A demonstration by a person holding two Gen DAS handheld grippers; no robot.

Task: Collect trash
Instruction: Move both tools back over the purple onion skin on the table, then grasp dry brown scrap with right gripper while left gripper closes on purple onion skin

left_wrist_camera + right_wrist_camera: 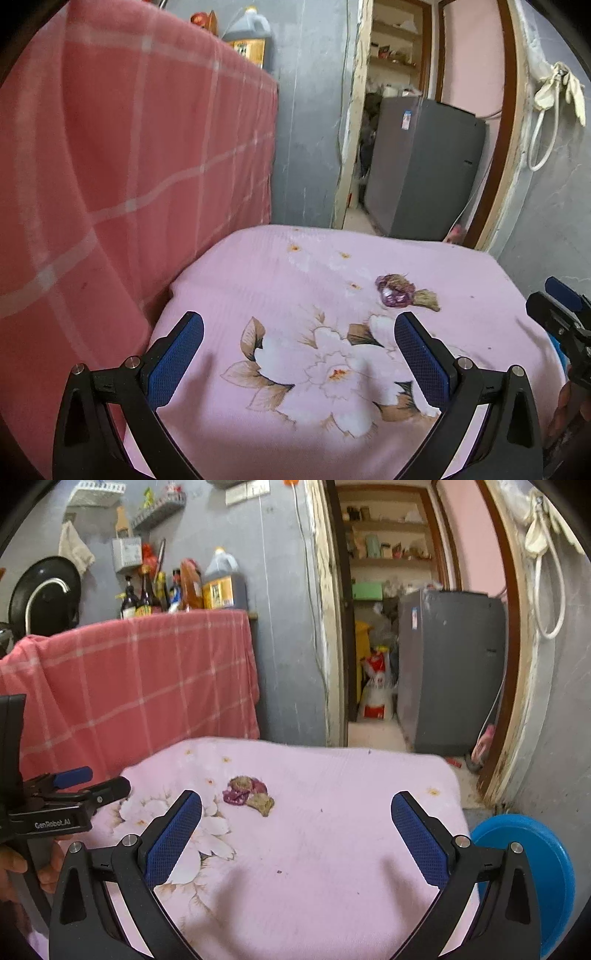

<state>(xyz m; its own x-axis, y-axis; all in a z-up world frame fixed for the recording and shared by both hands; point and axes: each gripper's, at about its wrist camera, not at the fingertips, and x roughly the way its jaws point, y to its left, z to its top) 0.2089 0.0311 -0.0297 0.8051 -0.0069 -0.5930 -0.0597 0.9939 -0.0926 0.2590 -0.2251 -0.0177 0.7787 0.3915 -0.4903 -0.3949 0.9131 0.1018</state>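
A small clump of purple and brown trash (404, 291) lies on the pink flowered cloth (295, 277) that covers a low table. It also shows in the right wrist view (249, 794). My left gripper (299, 354) is open and empty, hovering over the cloth with the trash ahead and to its right. My right gripper (297, 834) is open and empty, with the trash ahead and to its left. Each gripper shows at the edge of the other's view: the right one (565, 317) and the left one (74, 794).
A higher counter draped in red checked cloth (140, 679) stands to the left with bottles (177, 587) on top. A blue round lid or bin (535, 878) sits low at the right of the table. A doorway ahead shows a grey appliance (450, 668).
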